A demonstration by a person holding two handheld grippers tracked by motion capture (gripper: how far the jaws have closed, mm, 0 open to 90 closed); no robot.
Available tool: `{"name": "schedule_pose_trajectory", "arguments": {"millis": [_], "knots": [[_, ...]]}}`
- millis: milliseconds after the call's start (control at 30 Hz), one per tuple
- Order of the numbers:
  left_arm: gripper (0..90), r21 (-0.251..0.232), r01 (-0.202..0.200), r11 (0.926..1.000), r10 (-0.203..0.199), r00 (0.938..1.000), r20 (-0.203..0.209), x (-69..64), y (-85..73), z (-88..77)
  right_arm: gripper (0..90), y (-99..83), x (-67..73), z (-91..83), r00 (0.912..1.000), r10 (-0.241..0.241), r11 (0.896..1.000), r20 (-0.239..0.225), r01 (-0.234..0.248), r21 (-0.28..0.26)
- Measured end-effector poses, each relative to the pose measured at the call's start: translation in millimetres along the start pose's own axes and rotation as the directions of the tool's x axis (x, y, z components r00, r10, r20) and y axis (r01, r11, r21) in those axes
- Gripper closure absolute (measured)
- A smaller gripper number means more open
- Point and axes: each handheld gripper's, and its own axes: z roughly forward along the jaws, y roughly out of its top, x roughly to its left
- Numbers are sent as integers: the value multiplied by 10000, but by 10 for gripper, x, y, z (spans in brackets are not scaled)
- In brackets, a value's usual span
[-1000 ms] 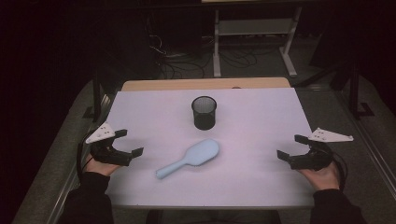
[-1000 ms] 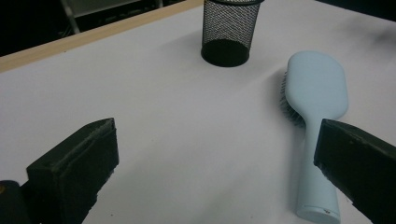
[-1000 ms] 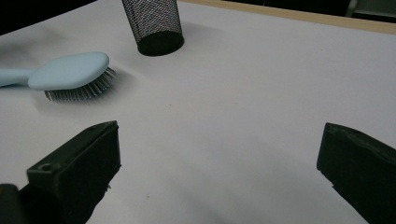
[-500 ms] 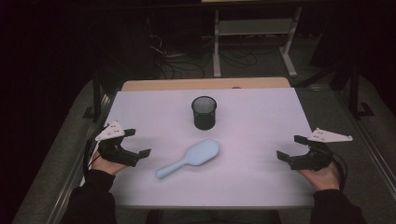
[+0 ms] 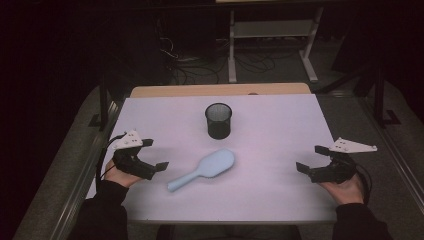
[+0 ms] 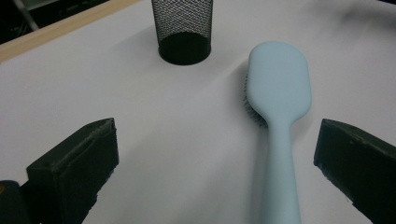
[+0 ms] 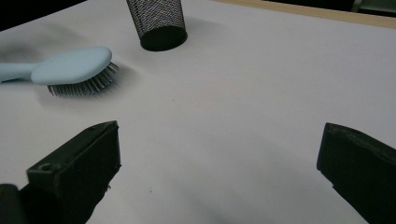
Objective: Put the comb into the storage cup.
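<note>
A: What's laid out, biggest first?

B: The white table (image 5: 280, 135), then a black mesh cup (image 5: 218, 120) standing upright toward the far side, then a pale blue hairbrush (image 5: 204, 170) lying bristles down near the middle, just in front of the cup.

A: And the grippers?

B: The left gripper (image 5: 156, 156) sits close to the handle end, jaws spread wide, holding nothing. The right gripper (image 5: 311, 159) rests well apart at the other edge, jaws also spread and empty.

A: How would the brush handle?

B: Probably light and stiff, smooth plastic, maybe slippery. I'd pinch the narrow handle (image 6: 280, 186), not the wide head.
</note>
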Motion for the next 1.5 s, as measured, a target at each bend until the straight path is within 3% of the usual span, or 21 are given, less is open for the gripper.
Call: {"name": "schedule_pose_trajectory", "arguments": {"millis": [733, 1500], "knots": [[0, 554, -328, 9979, 292, 9975, 646, -124, 75, 219, 0, -6, 3, -1, 10000, -22, 10000, -27, 22, 73], [0, 1378, -753, 9876, 583, 9907, 1231, -221, 94, 415, 0, -10, 8, 8, 10000, -66, 9999, -73, 67, 158]]}}
